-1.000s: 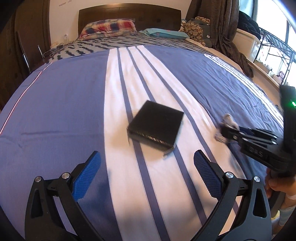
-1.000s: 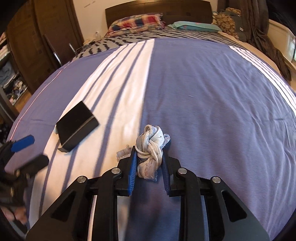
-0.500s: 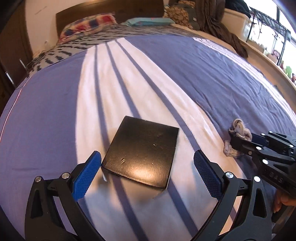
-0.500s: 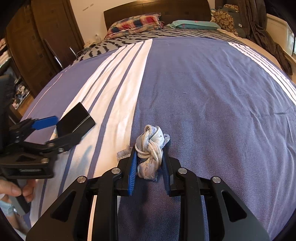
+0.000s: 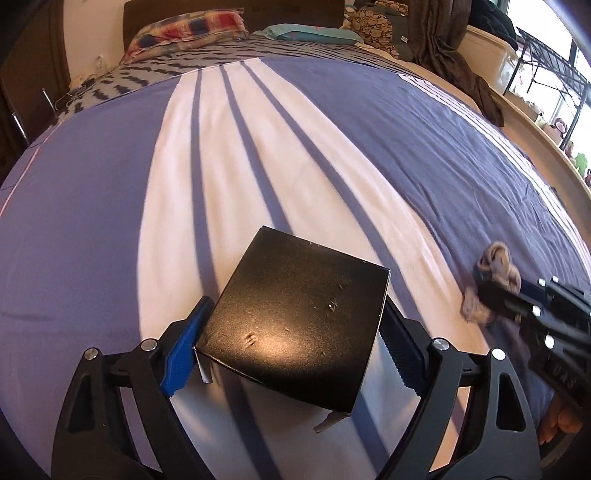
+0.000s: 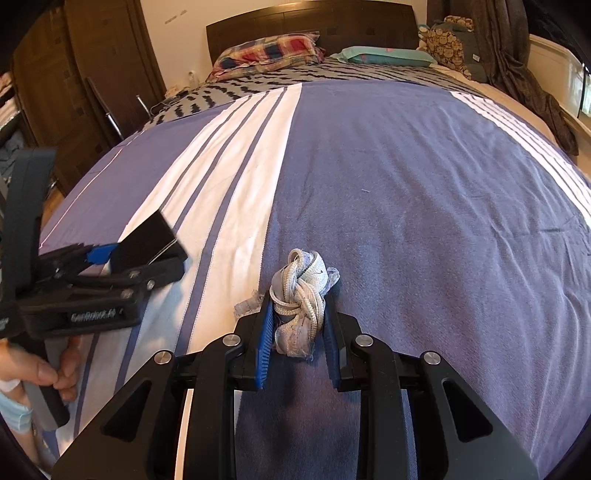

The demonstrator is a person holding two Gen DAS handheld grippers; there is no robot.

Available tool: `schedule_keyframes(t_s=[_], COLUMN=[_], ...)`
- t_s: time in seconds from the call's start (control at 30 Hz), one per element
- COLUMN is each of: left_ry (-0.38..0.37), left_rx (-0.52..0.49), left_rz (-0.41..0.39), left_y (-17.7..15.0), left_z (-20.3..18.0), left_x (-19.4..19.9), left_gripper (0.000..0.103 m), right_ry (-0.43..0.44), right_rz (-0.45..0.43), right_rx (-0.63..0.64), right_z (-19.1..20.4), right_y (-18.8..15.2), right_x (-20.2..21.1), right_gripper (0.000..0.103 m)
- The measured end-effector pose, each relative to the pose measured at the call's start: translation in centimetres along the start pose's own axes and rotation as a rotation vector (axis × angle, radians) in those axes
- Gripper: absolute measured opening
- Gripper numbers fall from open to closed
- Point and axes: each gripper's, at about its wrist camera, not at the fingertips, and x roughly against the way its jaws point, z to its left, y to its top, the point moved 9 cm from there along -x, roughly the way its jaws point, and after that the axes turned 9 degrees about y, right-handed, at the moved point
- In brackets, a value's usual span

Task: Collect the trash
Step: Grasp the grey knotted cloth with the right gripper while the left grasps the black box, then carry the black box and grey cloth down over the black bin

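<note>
A flat black box (image 5: 291, 332) lies on the white stripe of the blue bedspread (image 5: 388, 147). My left gripper (image 5: 297, 300) straddles it and its jaws are closing; both blue pads (image 5: 181, 354) touch the box's sides. From the right wrist view the box (image 6: 147, 232) sits between the left gripper's (image 6: 144, 256) fingers at the left. My right gripper (image 6: 298, 301) is shut on a knotted grey-white rag (image 6: 301, 280), held just above the bedspread. The left wrist view shows that rag (image 5: 496, 260) and the right gripper (image 5: 484, 291) at the right edge.
A plaid pillow (image 6: 269, 51) and a teal pillow (image 6: 384, 55) lie by the dark headboard (image 6: 310, 18). A dark wardrobe (image 6: 99, 74) stands left of the bed. Dark cloth (image 5: 454, 62) hangs at the right. A hand (image 6: 40, 373) holds the left gripper's handle.
My left gripper came forward and down over the black box, and its jaws narrowed until the pads reached the box's sides. The right gripper and its rag stayed put.
</note>
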Motion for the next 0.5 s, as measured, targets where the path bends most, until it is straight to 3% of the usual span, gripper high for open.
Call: schedule_keyframes(t_s=[0.27,0.5], left_ry=[-0.007,-0.006], left_rx=[0.048,0.066], left_rz=[-0.024,-0.107], left_y=[-4.7,-7.6], left_z=[-0.3,-1.6], left_x=[4.9,11.9], left_gripper=[0.082,0.081], right_ry=[0.012,0.051], right_rz=[-0.003,-0.042], right_rx=[0.021,0.023], right_z=[2.2,4.7], right_y=[-2.1,-4.7], right_x=[2.9,7.5], right_gripper=[0.025,0.025])
